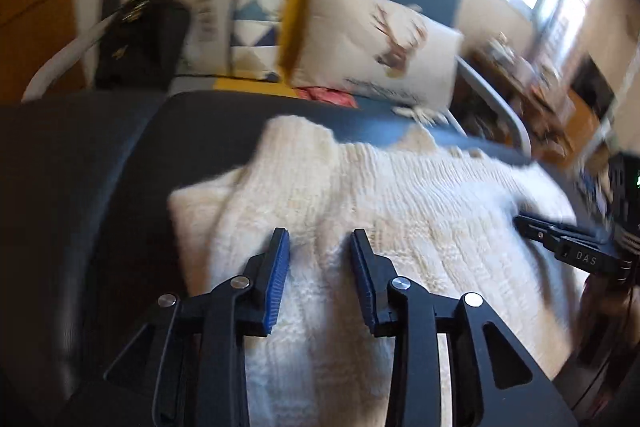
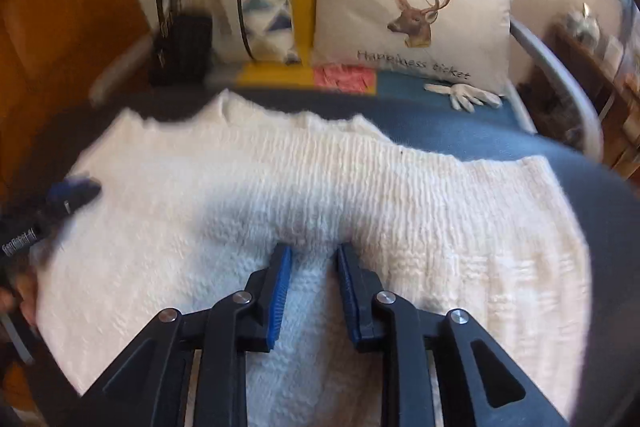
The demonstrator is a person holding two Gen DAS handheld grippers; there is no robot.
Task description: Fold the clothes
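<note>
A cream knitted sweater [image 1: 420, 195] lies spread flat on a dark padded surface [image 1: 120, 167]; a sleeve is folded over its left part. My left gripper [image 1: 320, 233] hovers over the sweater's left portion, jaws apart, with knit visible below the gap and nothing pinched. In the right wrist view the sweater [image 2: 360, 187] fills the middle. My right gripper [image 2: 314, 247] sits low on its near part, its jaws narrow with a ridge of knit between the blue pads. Each gripper shows in the other's view: the right [image 1: 560, 243], the left [image 2: 76, 193].
Behind the surface stands a sofa with a deer pillow [image 2: 412, 23], a triangle-pattern pillow [image 2: 264, 15] and a black bag [image 2: 180, 43]. White gloves [image 2: 464, 97] and a pink cloth [image 2: 344, 77] lie on its seat. A cluttered shelf [image 1: 532, 83] stands at right.
</note>
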